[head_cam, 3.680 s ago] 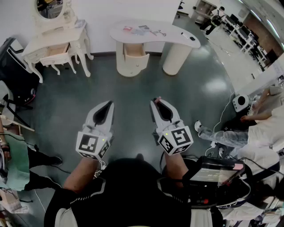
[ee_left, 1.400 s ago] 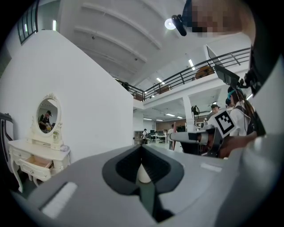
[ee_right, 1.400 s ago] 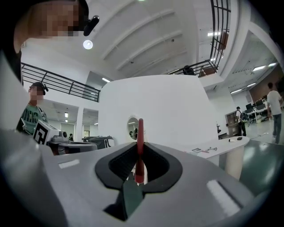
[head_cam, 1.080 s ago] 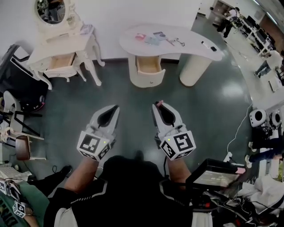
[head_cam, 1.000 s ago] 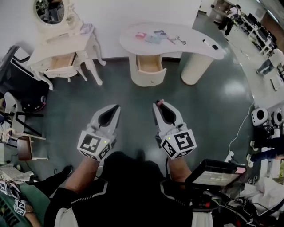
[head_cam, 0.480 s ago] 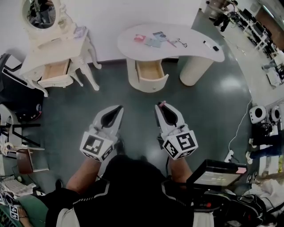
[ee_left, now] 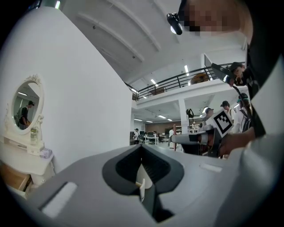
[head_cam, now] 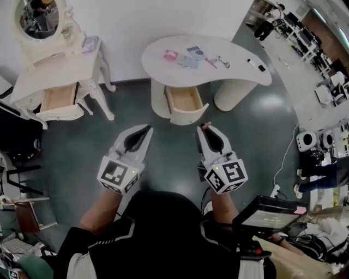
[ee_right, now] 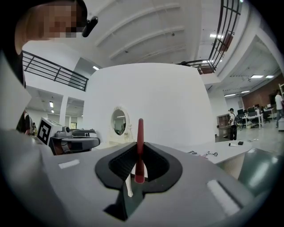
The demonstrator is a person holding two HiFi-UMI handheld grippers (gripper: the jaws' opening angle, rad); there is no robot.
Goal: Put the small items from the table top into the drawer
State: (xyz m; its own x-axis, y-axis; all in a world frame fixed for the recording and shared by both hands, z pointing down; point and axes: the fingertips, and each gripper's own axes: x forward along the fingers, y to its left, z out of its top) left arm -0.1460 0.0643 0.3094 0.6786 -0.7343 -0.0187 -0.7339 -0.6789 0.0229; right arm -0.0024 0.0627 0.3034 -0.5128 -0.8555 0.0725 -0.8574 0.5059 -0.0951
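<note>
As the person stood well back from the curved worktop (head_cam: 234,70), small items (head_cam: 188,54) lay on it above the open drawer (head_cam: 184,99). Up close, the left gripper (ee_left: 142,150) was closed, empty; the right gripper (ee_right: 140,147) clamped a red stick (ee_right: 140,128).

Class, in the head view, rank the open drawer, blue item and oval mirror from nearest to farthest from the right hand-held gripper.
From the right hand-held gripper, shut on a red stick:
1. Open drawer, just ahead.
2. Blue item, on the table top beyond.
3. Oval mirror, far left.
</note>
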